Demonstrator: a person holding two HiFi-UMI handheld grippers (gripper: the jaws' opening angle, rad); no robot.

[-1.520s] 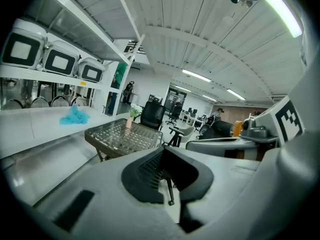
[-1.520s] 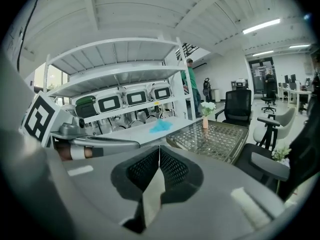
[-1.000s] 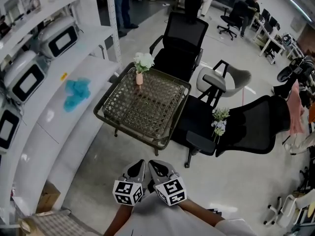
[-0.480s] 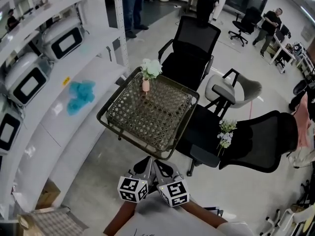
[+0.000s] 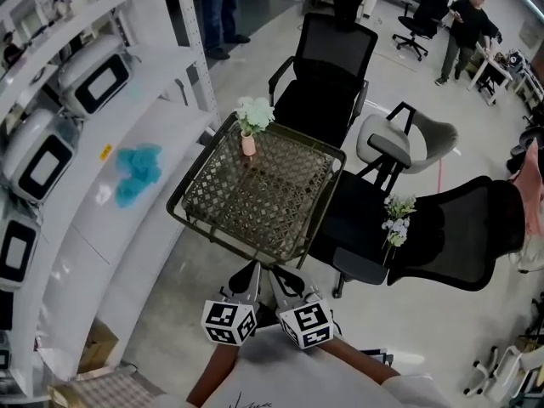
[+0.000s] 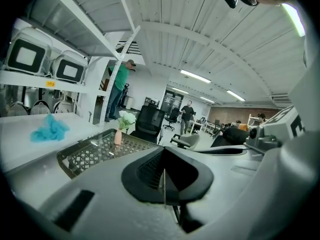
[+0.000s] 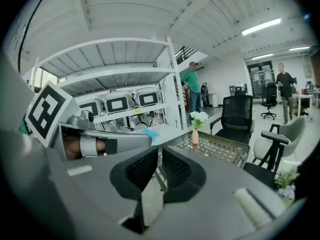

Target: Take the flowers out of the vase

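Observation:
A small pink vase [image 5: 248, 144] holds white flowers [image 5: 254, 113] at the far left corner of a wire mesh table [image 5: 255, 250]. Both grippers hang side by side before the table's near edge, well short of the vase. My left gripper [image 5: 247, 280] is shut with nothing in it; in its own view the vase [image 6: 118, 137] and flowers [image 6: 126, 119] stand ahead to the left. My right gripper [image 5: 284, 282] shows a narrow gap between its jaws, empty; in its view the vase [image 7: 195, 137] and flowers [image 7: 198, 117] stand ahead.
White shelving [image 5: 89, 206] with boxes and a blue cloth [image 5: 136, 170] runs along the left. Black office chairs [image 5: 327, 62] ring the table's far and right sides; one seat bears another small flower bunch [image 5: 398, 217]. People stand far off [image 5: 463, 19].
Both grippers and my head have moved forward toward the table, which now sits nearer. Jaws look the same as before.

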